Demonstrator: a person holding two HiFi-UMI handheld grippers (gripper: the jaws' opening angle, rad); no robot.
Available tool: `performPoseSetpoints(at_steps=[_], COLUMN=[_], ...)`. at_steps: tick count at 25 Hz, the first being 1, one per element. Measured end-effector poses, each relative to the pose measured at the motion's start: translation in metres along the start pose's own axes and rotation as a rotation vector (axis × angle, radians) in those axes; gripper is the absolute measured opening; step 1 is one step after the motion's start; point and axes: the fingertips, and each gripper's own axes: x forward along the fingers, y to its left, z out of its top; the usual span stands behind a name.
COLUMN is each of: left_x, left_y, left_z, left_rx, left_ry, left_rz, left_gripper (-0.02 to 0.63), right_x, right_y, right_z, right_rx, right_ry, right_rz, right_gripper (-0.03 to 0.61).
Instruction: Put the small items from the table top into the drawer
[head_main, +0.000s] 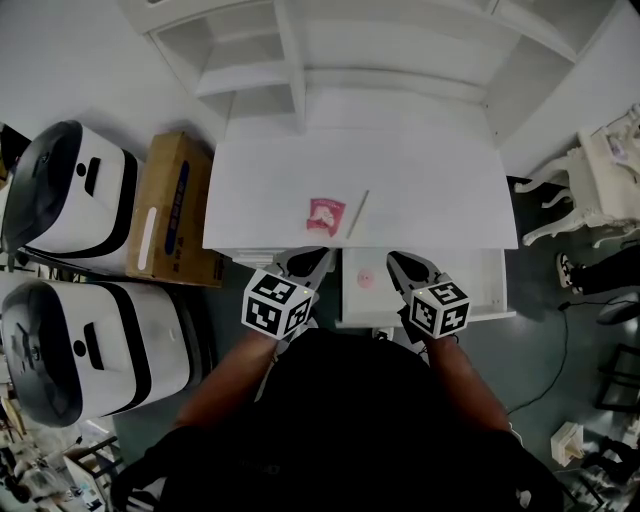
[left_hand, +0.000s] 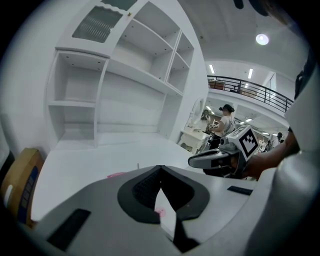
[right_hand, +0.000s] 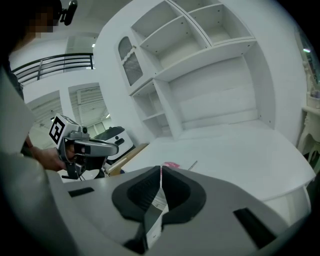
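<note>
Found left claw (head_main: 312, 262) and right claw (head_main: 405, 266) closed on nothing at lower centre by open drawer (head_main: 482, 292), pink packet (head_main: 326, 213) and stick (head_main: 358, 213) mid-frame on counter (head_main: 440, 195); risk of thin stick skidding off under a shallow pinch

No legible text on cardboard box (head_main: 172, 205) or pink packet (head_main: 325, 214)

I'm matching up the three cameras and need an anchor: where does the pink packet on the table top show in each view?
Head view: the pink packet lies near the table's front edge, just left of the thin stick.
Left gripper view: a sliver of the packet peeks over the left gripper, left of centre; stick at its right.
Right gripper view: packet centre, just beyond the right gripper; stick at its right.
Shared landmark: the thin stick.
</note>
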Motion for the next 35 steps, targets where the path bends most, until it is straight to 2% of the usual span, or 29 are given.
performPoseSetpoints(at_steps=[3,8,15,20,28,33,35], left_x=[0.001,-0.003,-0.014,-0.035,-0.062,-0.075,-0.079], left_y=[-0.002,0.005,0.027,0.052,0.078,0.085,0.088], left_z=[-0.003,-0.006,-0.021,-0.038,-0.061,-0.073,-0.076], left_rx=[0.011,-0.048,-0.08,-0.08,-0.125,-0.141,-0.148], left_ry=[0.01,0.002,0.026,0.044,0.052,0.059,0.06], left_rz=[-0.017,-0.022,0.033,0.108,0.174,0.196,0.204], left_gripper=[0.011,0.011,0.011,0.011,0.011,0.011,0.011], right_x=[0.002,0.01,0.034,0.068,0.149,0.195,0.209], right_y=[0.002,0.009,0.022,0.031,0.031,0.027,0.026], right_z=[-0.002,-0.006,-0.015,-0.016,-0.025,-0.048,-0.058], right_rx=[-0.012,-0.038,-0.091,-0.152,-0.373,-0.561,-0.623], right_ry=[0.011,0.041,0.095,0.138,0.204,0.316,0.373], right_rz=[0.001,0.013,0.042,0.057,0.021,0.0,-0.001], right_gripper=[0.031,0.031,0.031,0.031,0.032,0.036,0.068])
